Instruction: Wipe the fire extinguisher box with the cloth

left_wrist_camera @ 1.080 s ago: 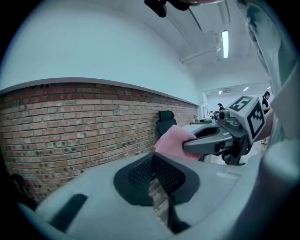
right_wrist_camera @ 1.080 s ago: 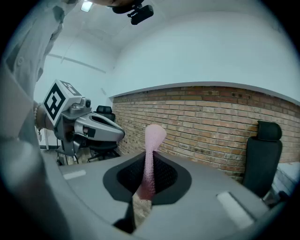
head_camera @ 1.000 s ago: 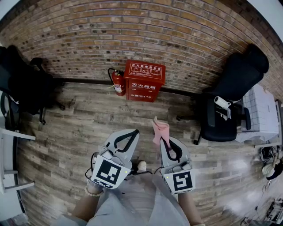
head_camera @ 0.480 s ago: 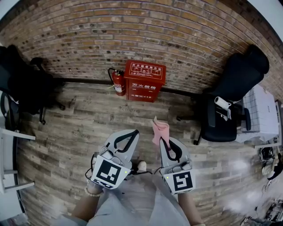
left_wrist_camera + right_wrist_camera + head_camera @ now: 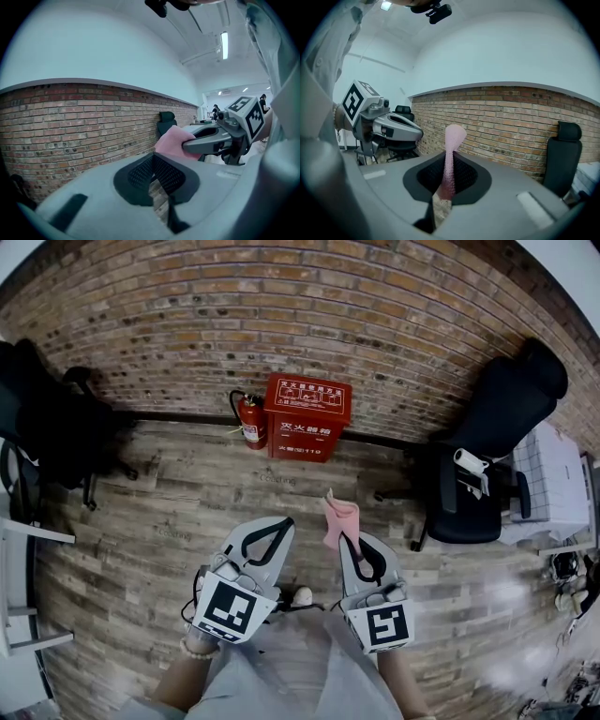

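Fire extinguisher box [image 5: 307,416] sat on the wood floor [image 5: 169,493] against the brick wall [image 5: 281,315], well apart from both grippers. Its white lettering was too small to read. A red extinguisher [image 5: 251,418] stood just beside it. The right gripper [image 5: 349,542] had its jaws clamped on a pink cloth [image 5: 340,517], whose lower end was buried between them. The left gripper [image 5: 277,531] had its jaws pressed together on nothing.

Red metal fire extinguisher box [image 5: 307,415] upper centre against brick wall [image 5: 394,315], red cylindrical extinguisher [image 5: 251,421] just left of it, black office chair [image 5: 480,474] right, pink cloth [image 5: 340,518] lower centre in right gripper [image 5: 346,538], left gripper [image 5: 279,525] beside.
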### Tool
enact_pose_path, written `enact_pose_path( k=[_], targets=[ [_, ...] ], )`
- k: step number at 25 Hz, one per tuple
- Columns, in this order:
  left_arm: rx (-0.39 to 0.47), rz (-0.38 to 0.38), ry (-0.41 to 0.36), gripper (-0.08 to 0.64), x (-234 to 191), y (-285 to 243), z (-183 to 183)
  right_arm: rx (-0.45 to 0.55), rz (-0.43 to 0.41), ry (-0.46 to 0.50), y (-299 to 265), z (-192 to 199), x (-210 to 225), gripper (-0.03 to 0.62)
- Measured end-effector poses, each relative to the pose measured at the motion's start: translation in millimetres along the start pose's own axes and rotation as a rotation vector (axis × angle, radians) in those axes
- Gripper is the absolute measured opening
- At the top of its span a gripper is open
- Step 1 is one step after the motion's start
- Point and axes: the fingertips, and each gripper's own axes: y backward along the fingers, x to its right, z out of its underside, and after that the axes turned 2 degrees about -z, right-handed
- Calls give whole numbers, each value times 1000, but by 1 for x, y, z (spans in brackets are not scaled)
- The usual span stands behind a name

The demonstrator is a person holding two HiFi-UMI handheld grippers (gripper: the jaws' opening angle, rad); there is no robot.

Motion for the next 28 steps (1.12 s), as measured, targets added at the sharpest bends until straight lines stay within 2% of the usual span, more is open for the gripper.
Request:
enact_pose_path(
  k=[5, 13, 18, 28],
  targets=[
    [15, -13, -4, -5, -6, 10, -9, 3, 17, -4, 2, -8, -2, 28],
    [8, -8, -19, -5, -24, 28, -2, -3, 49, -32, -5, -6, -17, 28],
    [17, -23, -1, -5, -31, 31, 3, -17, 45, -25, -9, -3, -22, 28],
    [26, -70, 4, -5, -54, 11, 2, -18, 21, -6, -41, 0, 5, 28]
  ],
)
